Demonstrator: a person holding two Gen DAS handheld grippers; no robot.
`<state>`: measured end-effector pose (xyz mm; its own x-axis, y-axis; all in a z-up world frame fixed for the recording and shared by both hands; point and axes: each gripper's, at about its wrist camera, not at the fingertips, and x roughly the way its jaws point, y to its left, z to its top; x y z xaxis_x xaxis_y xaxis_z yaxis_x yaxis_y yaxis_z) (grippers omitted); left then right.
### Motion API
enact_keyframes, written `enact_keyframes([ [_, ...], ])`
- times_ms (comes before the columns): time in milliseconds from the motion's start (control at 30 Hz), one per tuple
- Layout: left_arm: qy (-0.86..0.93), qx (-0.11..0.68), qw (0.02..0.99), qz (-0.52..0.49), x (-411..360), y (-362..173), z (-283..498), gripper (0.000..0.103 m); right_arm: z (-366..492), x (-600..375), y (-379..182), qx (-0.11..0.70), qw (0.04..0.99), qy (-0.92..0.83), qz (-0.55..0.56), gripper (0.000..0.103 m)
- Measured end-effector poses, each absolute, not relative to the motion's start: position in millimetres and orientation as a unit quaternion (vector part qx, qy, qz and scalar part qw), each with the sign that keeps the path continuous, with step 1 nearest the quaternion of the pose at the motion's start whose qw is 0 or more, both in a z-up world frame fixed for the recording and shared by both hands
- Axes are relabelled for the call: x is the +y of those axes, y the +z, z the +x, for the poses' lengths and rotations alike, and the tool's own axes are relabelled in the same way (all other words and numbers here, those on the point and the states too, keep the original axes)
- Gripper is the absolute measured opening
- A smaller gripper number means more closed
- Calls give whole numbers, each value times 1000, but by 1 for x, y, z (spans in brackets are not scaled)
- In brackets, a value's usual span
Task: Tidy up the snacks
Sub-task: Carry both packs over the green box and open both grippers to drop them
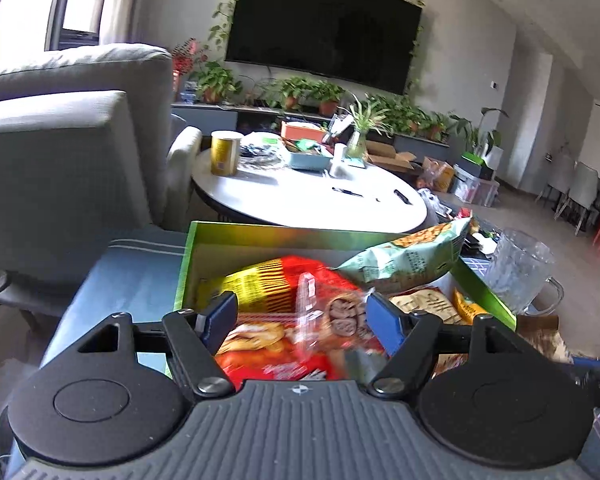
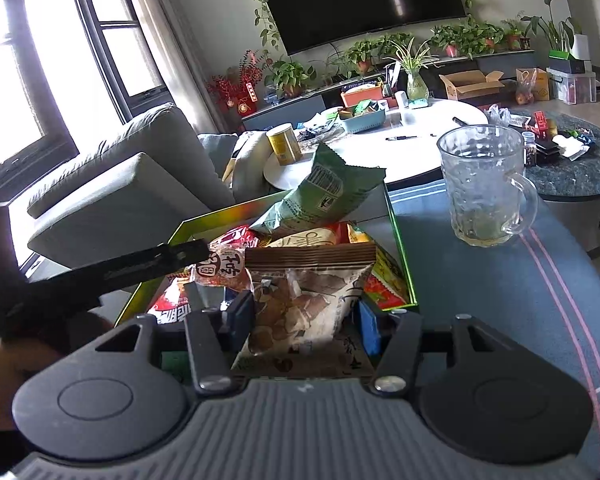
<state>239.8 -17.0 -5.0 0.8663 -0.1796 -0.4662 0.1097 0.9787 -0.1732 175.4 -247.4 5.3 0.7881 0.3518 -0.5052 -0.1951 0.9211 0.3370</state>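
Observation:
A shiny green box [image 1: 192,240] on a blue striped cloth holds several snack bags: a red and yellow one [image 1: 268,284] and a pale green one [image 1: 404,260] leaning on the far right rim. In the left wrist view my left gripper [image 1: 302,318] hangs open over the box; a blurred clear-wrapped pack of round cakes [image 1: 336,320] lies loose between its blue pads. In the right wrist view my right gripper [image 2: 305,322] is shut on a clear bag with a brown top strip [image 2: 312,300], upright at the box's near edge [image 2: 400,260]. There the left gripper's black arm [image 2: 140,268] reaches in from the left.
A textured glass mug [image 2: 480,188] stands on the blue cloth [image 2: 500,280] right of the box. Behind are a white round table [image 2: 420,160] with a yellow can, a tray and pens, and a grey sofa [image 1: 60,152] at the left.

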Motion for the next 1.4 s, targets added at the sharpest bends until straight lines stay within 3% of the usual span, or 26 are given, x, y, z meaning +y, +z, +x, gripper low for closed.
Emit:
enact_keyframes([
  [400, -86, 237, 967, -45, -6, -15, 191, 72, 183, -224, 16, 289, 940, 147, 106, 78],
  [933, -103, 232, 966, -48, 1, -21, 182, 72, 228, -216, 11, 273, 953, 108, 77, 78],
  [1400, -135, 236, 962, -30, -24, -16, 161, 73, 185, -252, 22, 258, 958, 83, 91, 79],
])
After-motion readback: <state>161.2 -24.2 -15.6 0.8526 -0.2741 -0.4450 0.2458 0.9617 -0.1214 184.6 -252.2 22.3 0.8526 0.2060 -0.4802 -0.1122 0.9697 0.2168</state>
